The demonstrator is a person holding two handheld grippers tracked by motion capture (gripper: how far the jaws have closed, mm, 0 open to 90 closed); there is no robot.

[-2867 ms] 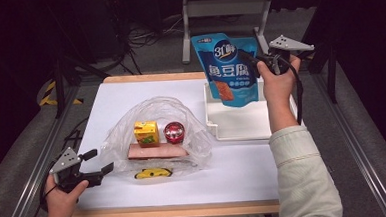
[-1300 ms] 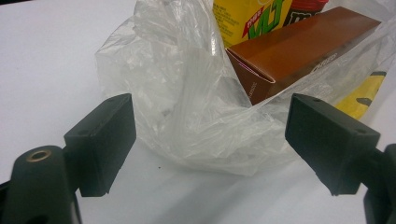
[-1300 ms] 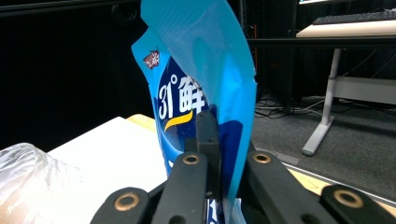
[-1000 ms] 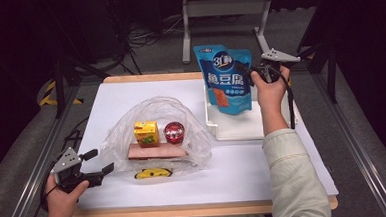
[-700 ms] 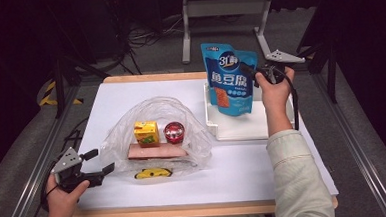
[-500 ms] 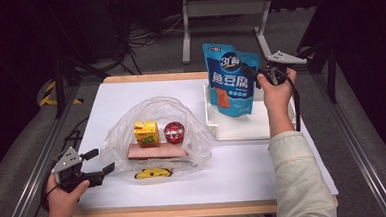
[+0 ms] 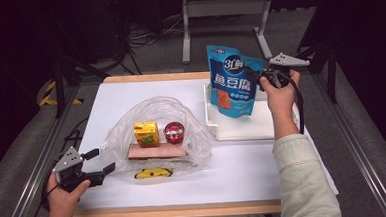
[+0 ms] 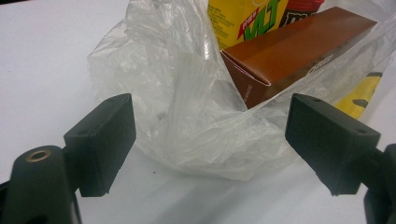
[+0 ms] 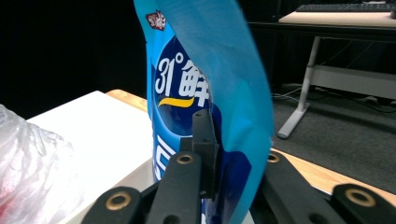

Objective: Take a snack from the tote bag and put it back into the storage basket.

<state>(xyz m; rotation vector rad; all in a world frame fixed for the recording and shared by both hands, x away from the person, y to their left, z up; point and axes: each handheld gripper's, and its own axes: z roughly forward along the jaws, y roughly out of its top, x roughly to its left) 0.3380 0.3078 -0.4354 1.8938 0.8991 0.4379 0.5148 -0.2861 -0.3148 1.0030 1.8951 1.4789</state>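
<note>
A blue snack pouch (image 7: 231, 81) hangs upright above the white tray (image 7: 242, 128), pinched at its right edge by my right gripper (image 7: 257, 78). In the right gripper view the pouch (image 9: 205, 93) sits between the jaws, gripper (image 9: 224, 154) shut on it. A clear plastic bag (image 7: 157, 133) lies mid-table holding a yellow juice carton (image 7: 146, 132), a red-lidded cup (image 7: 173, 132) and a brown box (image 7: 157, 151). A yellow packet (image 7: 153, 173) lies at the bag's front edge. My left gripper (image 7: 98, 161) rests open at the bag's left; its view shows the bag (image 8: 187, 116) and brown box (image 8: 289, 51) just ahead.
The white table top (image 7: 264, 175) has bare room at the front right and back left. A wooden edge (image 7: 176, 211) runs along the front. A metal stand (image 7: 224, 17) is on the floor beyond the table.
My right gripper has carried the blue pouch slightly right and a little lower over the tray, keeping it upright. The left gripper and the bag have stayed put.
</note>
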